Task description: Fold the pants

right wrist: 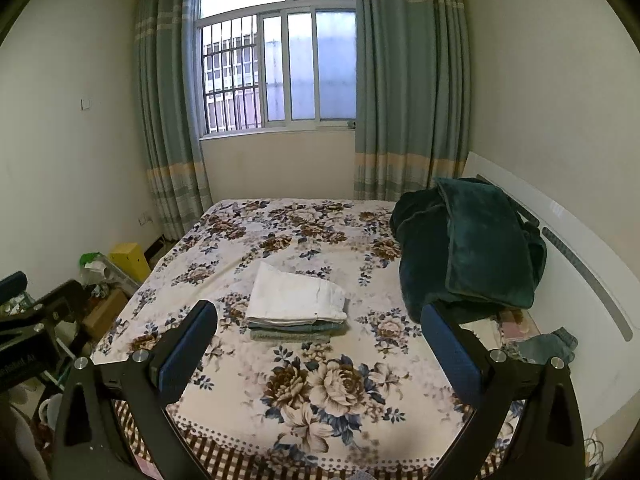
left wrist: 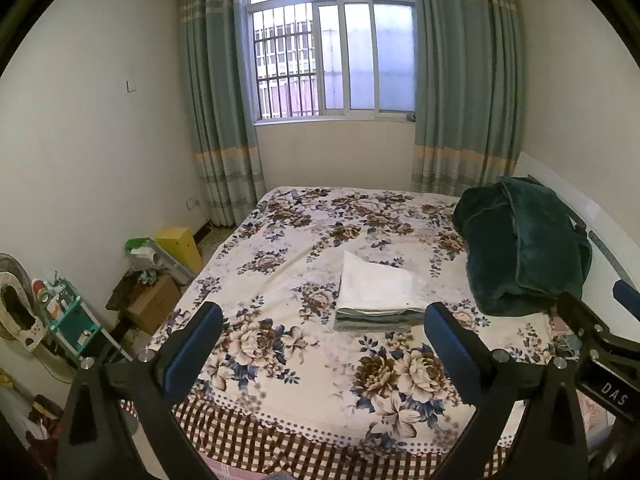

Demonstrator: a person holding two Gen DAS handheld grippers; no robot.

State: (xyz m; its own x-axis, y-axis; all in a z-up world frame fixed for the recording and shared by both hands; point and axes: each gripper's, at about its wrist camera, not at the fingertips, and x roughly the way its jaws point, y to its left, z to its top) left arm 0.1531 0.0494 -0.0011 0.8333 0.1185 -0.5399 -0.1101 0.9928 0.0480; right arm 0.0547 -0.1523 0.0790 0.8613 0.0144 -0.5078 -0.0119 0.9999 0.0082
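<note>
A folded stack of clothes with white pants on top (left wrist: 378, 290) lies in the middle of the floral bed (left wrist: 280, 364); it also shows in the right wrist view (right wrist: 296, 300). My left gripper (left wrist: 324, 344) is open and empty, held above the bed's near edge, short of the stack. My right gripper (right wrist: 320, 340) is open and empty, also short of the stack; it shows at the right edge of the left wrist view (left wrist: 600, 328). A crumpled pair of jeans (right wrist: 548, 346) lies at the bed's right side by the headboard.
A dark green blanket (left wrist: 524, 248) is heaped at the bed's right, against the white headboard (right wrist: 580, 248). Boxes, a yellow bin (left wrist: 180, 246) and a cluttered shelf (left wrist: 68, 320) stand on the floor to the left. A window with curtains is behind the bed.
</note>
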